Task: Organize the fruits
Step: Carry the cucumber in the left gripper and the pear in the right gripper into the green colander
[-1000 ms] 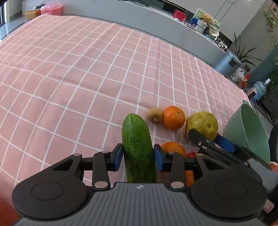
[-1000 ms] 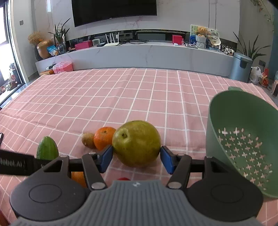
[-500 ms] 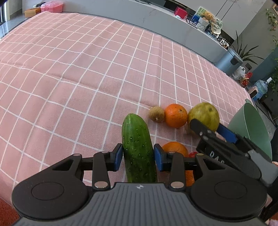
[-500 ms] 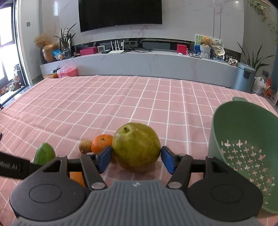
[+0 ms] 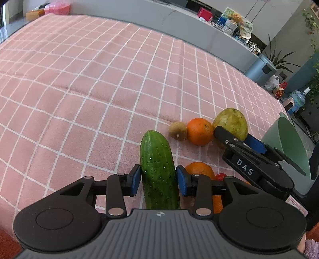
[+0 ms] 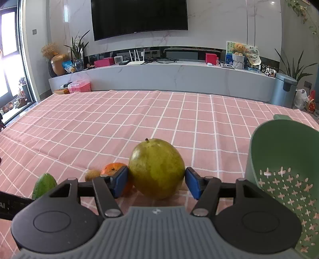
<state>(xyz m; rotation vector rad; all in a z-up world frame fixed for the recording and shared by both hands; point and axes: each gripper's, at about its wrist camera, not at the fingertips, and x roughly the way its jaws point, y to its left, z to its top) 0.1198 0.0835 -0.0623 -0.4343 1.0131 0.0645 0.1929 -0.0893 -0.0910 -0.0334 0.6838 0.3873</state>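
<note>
Pink checked cloth point(image 5: 79, 99) filled the left wrist view, with a grey counter at its far edge. The left gripper point(image 5: 158, 180) was closed on a cucumber point(image 5: 157, 169), both blue pads pressed to its sides, just as in the earlier frames; nothing in that grip had changed. Beyond it lay a kiwi point(image 5: 178, 131) touching an orange point(image 5: 200, 131), with a second orange point(image 5: 199, 169) just beside the right pad. The right gripper point(image 5: 237, 137) showed here too, and the pear point(image 5: 231, 123) between its pads stood higher against the cloth than a second before.

Seen from the right wrist, a living room with a wall television point(image 6: 139, 18) rose behind the cloth. Here the pear point(image 6: 156, 169) sat between the blue pads, which met its flanks (contact on the right side looked slight). The horizon had dropped and the pear appeared lifted off the cloth. The green colander point(image 6: 285, 159) stood close on the right, empty as far as could be seen. I judged both items were picked and the pear was bound for the colander.
</note>
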